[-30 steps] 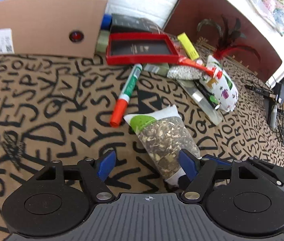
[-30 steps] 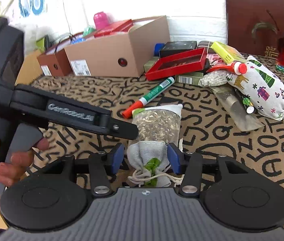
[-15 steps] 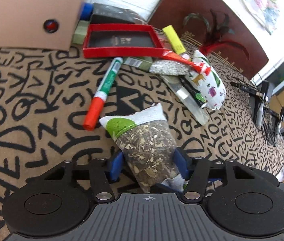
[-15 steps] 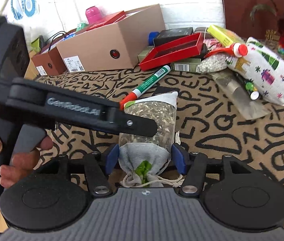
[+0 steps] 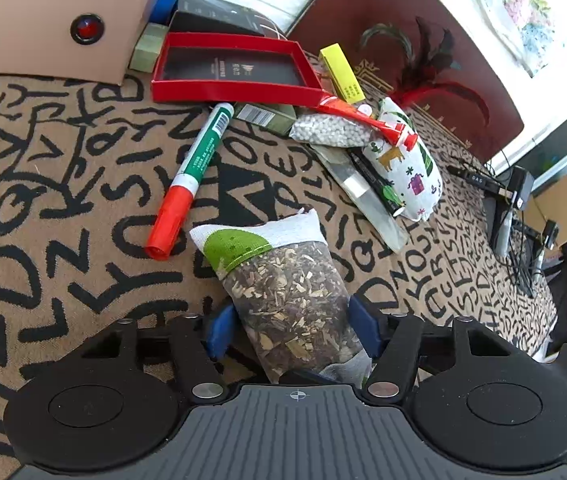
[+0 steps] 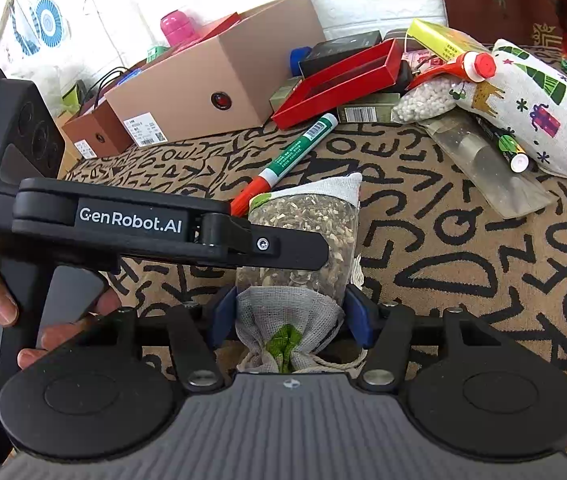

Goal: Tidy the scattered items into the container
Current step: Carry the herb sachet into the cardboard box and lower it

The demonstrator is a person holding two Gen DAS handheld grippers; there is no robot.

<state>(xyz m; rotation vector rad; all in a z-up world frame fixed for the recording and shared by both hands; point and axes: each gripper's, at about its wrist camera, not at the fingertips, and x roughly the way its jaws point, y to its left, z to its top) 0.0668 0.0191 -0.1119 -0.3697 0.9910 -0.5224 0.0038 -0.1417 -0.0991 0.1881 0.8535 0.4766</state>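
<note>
A drawstring sachet of dried herbs [image 5: 283, 292] with a clear window lies on the letter-patterned cloth. My left gripper [image 5: 289, 330] is shut on its middle, both blue pads against its sides. My right gripper [image 6: 289, 318] is shut on its tied cloth end [image 6: 287, 328]. The left gripper's body [image 6: 131, 228] crosses the right wrist view above the sachet. The cardboard box [image 6: 219, 92], the container, stands at the back left and also shows in the left wrist view [image 5: 55, 20].
A red-capped green marker [image 5: 191, 176] lies just beyond the sachet. Behind it are a red tray [image 5: 235, 76], a yellow box [image 5: 341, 74], a bead bag [image 5: 331, 132], a red tube [image 5: 367, 122], a printed cloth pouch [image 5: 407, 160] and a clear sleeve [image 5: 367, 204].
The left gripper moved forward around the sachet and closed on it. The right gripper stayed closed on the sachet's tied end. The view moved closer to the clutter.
</note>
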